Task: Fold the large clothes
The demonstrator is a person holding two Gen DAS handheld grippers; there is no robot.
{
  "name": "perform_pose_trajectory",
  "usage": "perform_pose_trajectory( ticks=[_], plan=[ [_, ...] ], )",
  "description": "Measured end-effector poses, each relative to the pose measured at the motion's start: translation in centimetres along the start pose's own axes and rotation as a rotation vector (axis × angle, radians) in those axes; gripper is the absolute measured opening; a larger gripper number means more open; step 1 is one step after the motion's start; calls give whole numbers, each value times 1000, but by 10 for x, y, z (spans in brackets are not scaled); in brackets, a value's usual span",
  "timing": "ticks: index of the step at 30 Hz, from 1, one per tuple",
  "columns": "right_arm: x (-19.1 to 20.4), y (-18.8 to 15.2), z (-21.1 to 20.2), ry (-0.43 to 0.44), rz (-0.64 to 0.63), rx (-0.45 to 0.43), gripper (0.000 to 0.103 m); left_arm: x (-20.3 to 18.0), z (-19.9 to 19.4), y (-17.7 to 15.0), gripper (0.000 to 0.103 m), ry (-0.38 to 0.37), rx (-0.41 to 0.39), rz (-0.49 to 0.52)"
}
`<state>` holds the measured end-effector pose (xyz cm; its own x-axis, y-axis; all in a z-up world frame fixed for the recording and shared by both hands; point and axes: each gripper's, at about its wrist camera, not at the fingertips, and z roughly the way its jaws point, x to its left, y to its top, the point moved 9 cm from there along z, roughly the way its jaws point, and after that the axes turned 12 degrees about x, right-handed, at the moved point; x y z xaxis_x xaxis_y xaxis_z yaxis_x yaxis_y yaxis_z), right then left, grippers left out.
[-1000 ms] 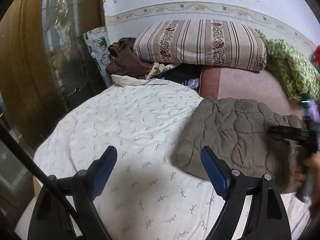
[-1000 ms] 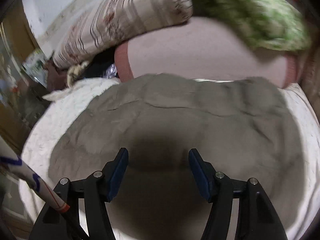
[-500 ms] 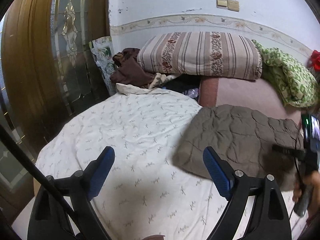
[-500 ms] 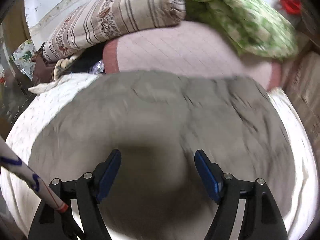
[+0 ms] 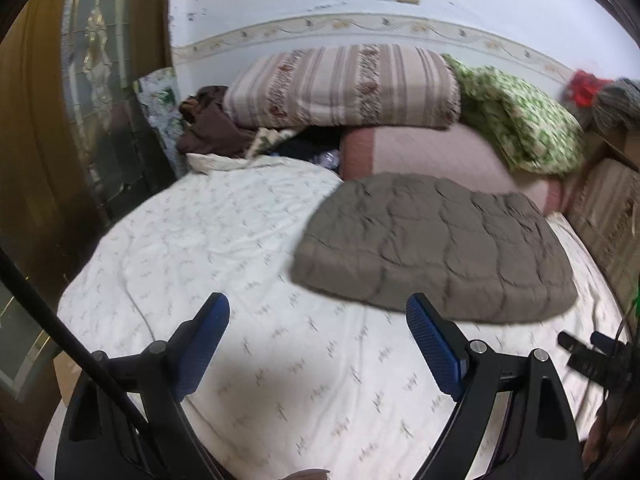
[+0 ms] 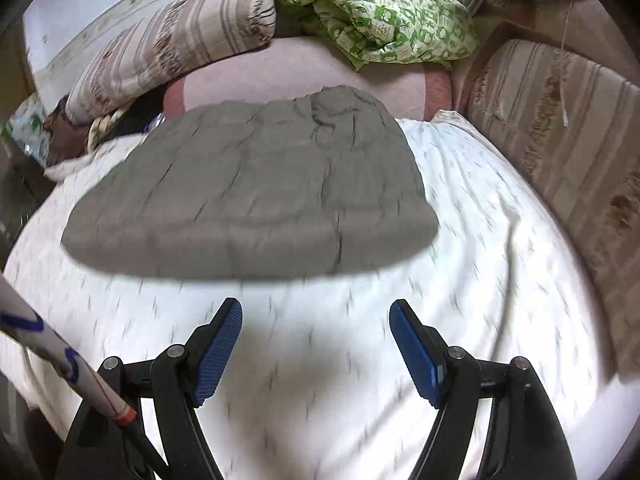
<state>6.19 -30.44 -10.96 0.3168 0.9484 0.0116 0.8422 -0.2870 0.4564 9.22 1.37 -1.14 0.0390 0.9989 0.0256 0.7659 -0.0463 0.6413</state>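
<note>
A grey quilted garment point(image 5: 432, 248) lies folded into a thick flat rectangle on the white patterned bed cover point(image 5: 224, 240); it also shows in the right wrist view point(image 6: 248, 196). My left gripper point(image 5: 318, 344) is open and empty, above the cover, near the fold's front left edge. My right gripper point(image 6: 316, 344) is open and empty, held back from the fold's near edge. The right gripper also shows at the lower right of the left wrist view point(image 5: 588, 356).
A striped folded quilt point(image 5: 344, 84) and a green patterned blanket point(image 5: 520, 120) lie at the head of the bed by the wall. Dark clothes point(image 5: 212, 128) are heaped at the back left. A wooden glazed door point(image 5: 60, 120) stands left. A striped cushion point(image 6: 560, 132) lines the right side.
Both grippers have pulled back and up from the folded garment. The right gripper was over the fold and is now clear of it, above the white cover.
</note>
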Motion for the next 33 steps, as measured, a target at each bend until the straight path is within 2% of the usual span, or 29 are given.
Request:
perform_pose_trajectory(
  ticks=[4,8,23,33],
  plan=[
    [17,-41,-12,-72,-52,17,80,-12,-7,-17,89,-5,9,42],
    [27,-62,-24,-73,-71,16,80,-14,-9,-27,89,2,26,63],
    [29,-72,-43,-153,-82,-19,80,-25,0,-45,89,8,70,102],
    [27,-76,-30,-166,-82,18,80,-41,14,-57,89,6,116,155]
  ],
)
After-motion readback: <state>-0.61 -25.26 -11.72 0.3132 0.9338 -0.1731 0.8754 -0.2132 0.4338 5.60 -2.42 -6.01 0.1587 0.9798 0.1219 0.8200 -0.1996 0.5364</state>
